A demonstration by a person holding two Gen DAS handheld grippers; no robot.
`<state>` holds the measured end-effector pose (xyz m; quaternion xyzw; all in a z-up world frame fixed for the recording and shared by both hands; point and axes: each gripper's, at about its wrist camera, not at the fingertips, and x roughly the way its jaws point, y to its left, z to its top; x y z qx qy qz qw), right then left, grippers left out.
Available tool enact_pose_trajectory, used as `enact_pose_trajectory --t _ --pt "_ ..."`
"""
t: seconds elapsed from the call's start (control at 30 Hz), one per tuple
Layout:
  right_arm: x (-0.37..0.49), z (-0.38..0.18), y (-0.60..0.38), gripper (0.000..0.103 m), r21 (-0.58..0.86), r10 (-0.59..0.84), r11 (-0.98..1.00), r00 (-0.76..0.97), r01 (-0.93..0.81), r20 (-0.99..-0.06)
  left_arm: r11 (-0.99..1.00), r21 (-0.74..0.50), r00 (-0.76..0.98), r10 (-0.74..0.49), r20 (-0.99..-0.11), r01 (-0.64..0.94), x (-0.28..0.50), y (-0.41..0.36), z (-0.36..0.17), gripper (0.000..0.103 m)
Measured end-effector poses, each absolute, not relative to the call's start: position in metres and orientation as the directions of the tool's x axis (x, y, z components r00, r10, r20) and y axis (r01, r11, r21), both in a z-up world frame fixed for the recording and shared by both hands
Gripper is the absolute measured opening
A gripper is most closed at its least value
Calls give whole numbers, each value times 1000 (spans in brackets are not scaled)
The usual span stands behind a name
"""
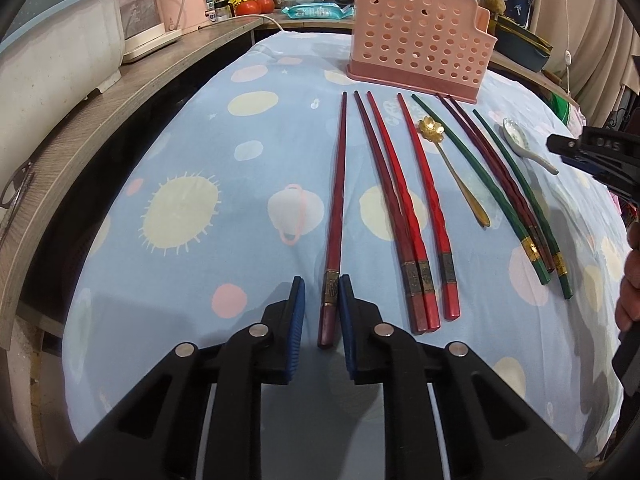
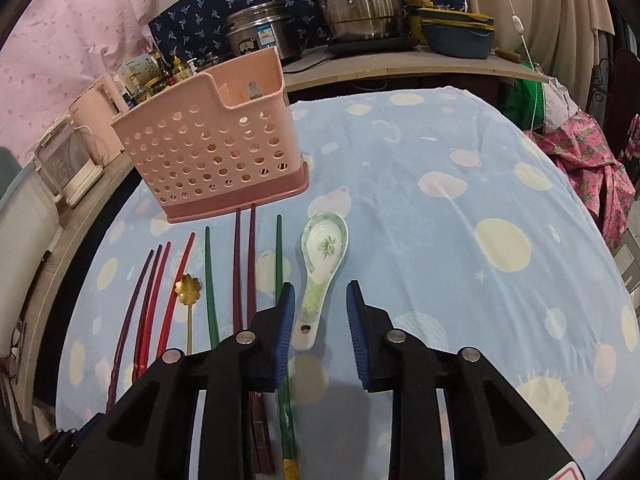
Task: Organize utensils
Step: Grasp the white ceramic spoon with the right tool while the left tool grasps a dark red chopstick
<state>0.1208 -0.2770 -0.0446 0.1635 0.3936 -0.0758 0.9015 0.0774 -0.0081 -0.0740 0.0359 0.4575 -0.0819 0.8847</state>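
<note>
A dark red chopstick point(image 1: 338, 200) lies on the blue cloth, its thick end between the pads of my left gripper point(image 1: 321, 280). The right pad is against it and a gap shows at the left pad, so the jaws stand narrowly open. Beside it lie red chopsticks point(image 1: 394, 200), a gold flower spoon point(image 1: 432, 126), green chopsticks point(image 1: 480, 184) and a white ceramic spoon point(image 2: 326, 248). My right gripper point(image 2: 320, 286) is open, and the spoon's handle lies between its pads untouched. The pink perforated holder point(image 2: 208, 148) stands just behind the row.
A grey shelf point(image 1: 100, 128) runs along the left with a white basin and pink kettles. Steel pots point(image 2: 356, 4) and bottles fill the counter behind. A hand point(image 1: 630, 280) shows at the right edge. Pink fabric point(image 2: 588, 164) hangs off the far right.
</note>
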Motion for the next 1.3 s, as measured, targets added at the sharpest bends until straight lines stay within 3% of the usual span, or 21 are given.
enact_pose_trajectory --t 0.3,1.17,1.3 --pt "129 -70 -278 13 263 31 926 638 271 -769 983 -19 574 -121 -810 180 77 -8 -75 17" --pt "112 -78 -273 12 270 36 928 657 258 -753 980 -57 585 -161 -795 192 75 -1 -75 17" --pt "94 -73 -273 12 276 30 923 665 268 -746 976 -95 569 -191 -800 194 73 5 -72 8"
